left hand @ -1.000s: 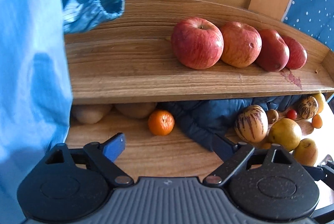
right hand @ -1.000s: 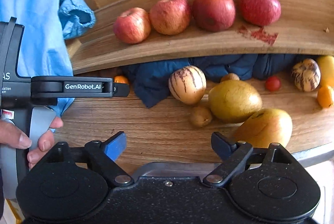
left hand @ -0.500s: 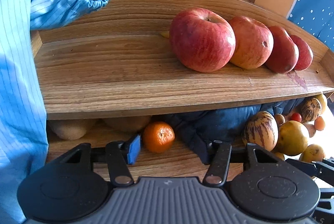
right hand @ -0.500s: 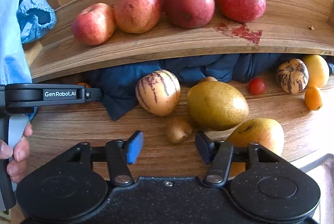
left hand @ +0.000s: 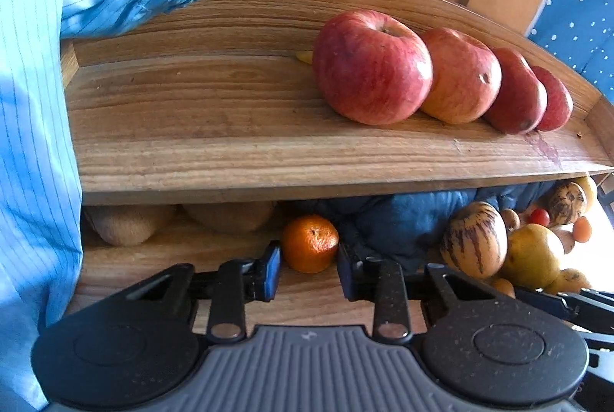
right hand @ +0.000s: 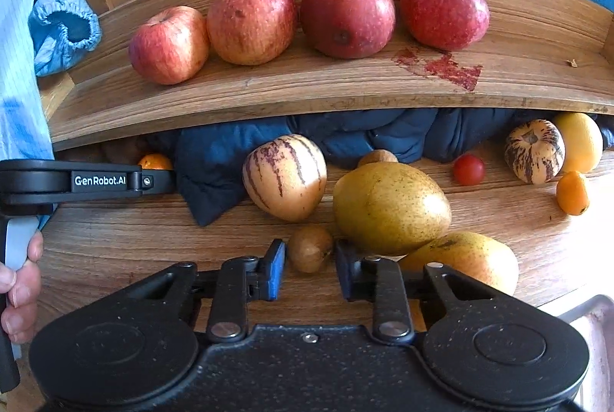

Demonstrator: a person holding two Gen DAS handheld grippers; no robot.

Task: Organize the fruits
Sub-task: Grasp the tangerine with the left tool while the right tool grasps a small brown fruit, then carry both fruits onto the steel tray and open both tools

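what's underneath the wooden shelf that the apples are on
Under the wooden shelf lies a bunched dark blue cloth on the table. At the left sit a mandarin and two brownish fruits, partly hidden by the shelf's edge. Anything further back is covered.

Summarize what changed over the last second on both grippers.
Both grippers advanced and narrowed. The left gripper now brackets the mandarin, the right gripper the small brown fruit; whether either is gripped yet, I can't tell. Unchanged: four apples on the upper shelf, pears and striped fruit below.
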